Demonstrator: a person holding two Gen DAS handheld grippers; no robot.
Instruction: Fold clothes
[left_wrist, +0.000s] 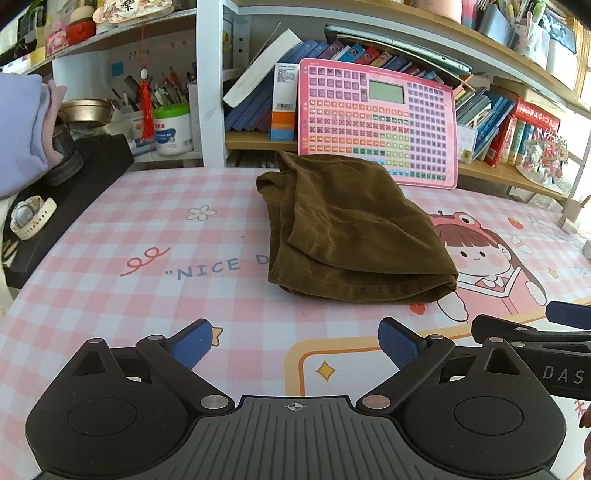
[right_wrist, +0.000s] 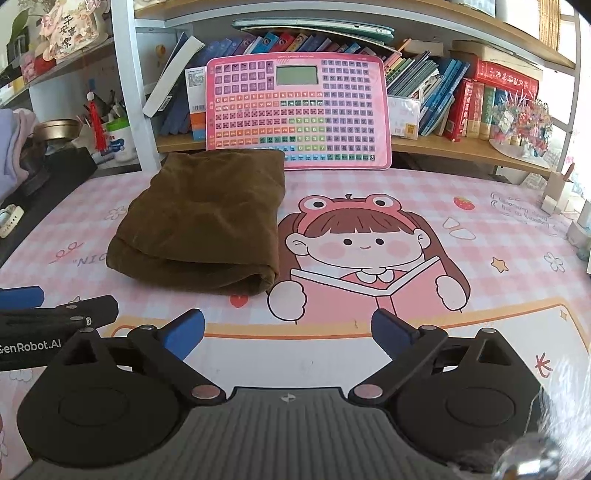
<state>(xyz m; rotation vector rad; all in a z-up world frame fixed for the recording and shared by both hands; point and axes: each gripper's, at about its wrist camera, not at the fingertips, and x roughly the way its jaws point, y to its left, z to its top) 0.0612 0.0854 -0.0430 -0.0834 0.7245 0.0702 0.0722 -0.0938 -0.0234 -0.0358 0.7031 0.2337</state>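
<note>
The olive-brown corduroy garment (left_wrist: 351, 229) is lying folded into a thick rectangle, touching the pink keyboard board (left_wrist: 380, 122). Near it, the left gripper (left_wrist: 295, 347) and right gripper (right_wrist: 288, 332) are hovering wide apart, gripping nothing.

Ahead of the jaws, the brown garment (left_wrist: 354, 236) is showing a soft, matt, finely ribbed cloth. Under them the desk mat (left_wrist: 147, 295) is looking smooth and faintly glossy. The fingertips (right_wrist: 184, 334) are wearing textured blue pads.
</note>
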